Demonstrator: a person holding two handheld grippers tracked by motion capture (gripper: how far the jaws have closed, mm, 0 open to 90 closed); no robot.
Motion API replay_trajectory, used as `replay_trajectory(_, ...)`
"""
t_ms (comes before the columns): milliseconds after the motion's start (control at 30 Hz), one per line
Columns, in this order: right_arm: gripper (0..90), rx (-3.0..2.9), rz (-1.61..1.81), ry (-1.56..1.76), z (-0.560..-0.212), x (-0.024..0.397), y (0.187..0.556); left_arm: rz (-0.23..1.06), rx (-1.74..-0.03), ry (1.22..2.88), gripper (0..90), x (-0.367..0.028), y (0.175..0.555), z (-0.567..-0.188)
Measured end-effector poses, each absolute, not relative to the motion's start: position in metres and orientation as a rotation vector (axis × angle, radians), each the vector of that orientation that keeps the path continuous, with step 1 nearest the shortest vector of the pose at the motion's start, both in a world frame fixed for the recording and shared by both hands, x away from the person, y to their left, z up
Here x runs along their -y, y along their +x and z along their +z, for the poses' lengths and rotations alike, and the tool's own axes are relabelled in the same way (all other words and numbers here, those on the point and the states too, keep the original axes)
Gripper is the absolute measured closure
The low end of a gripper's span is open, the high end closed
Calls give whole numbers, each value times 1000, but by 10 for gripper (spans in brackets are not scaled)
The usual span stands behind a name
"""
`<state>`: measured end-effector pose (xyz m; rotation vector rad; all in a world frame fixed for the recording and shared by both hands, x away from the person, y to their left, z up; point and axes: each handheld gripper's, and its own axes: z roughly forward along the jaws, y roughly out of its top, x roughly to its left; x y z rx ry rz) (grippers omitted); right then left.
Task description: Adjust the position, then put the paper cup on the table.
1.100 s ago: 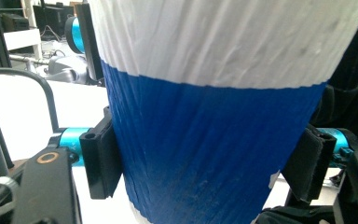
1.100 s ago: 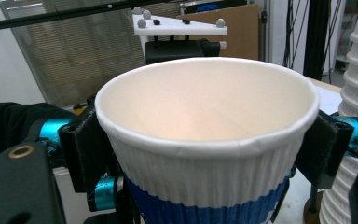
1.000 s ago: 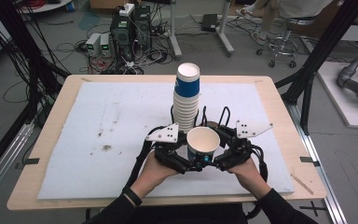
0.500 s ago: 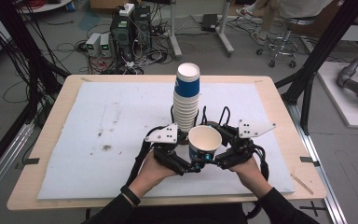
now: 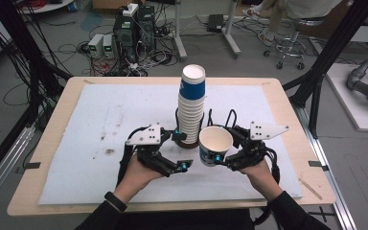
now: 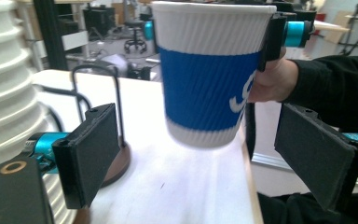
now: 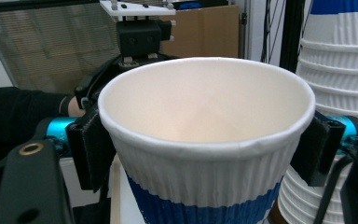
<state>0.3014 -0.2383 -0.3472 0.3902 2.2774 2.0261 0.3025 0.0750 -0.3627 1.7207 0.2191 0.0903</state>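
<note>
Right tongs (image 5: 219, 156) pinching cup (image 5: 215, 143) near table's front edge, beside stack (image 5: 191, 108); left tongs (image 5: 186, 152) spread, just opened, nothing between.

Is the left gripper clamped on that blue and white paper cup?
No, the left gripper has its jaws apart with the paper cup beyond them, untouched; the right gripper grips it instead.

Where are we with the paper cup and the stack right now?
Done: one blue-and-white ribbed paper cup is apart from the tall stack of matching cups. In hand: the right gripper clamps it upright above the white table mat; the left gripper has just been opening, nothing between its pads. Left: setting it down.
</note>
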Motion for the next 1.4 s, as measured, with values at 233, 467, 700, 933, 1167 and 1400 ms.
replay_trajectory(233,208,-2261,2008,414,-349,247,303,166,-261,1719,139,-101,299,-360)
replay_trajectory(467,208,-2238,1994,449,-350,257,305,258,-294,1742,139,-124,293,-360)
replay_trajectory(700,208,-2226,1991,460,-350,262,306,300,-325,1736,139,-139,291,-360)
replay_trajectory(933,208,-2225,1988,467,-350,264,306,314,-331,1718,139,-145,290,-358)
replay_trajectory(1167,208,-2228,1988,466,-350,264,305,306,-334,1725,139,-140,291,-362)
replay_trajectory(1400,208,-2225,1986,459,-350,264,304,295,-330,1732,139,-137,292,-366)
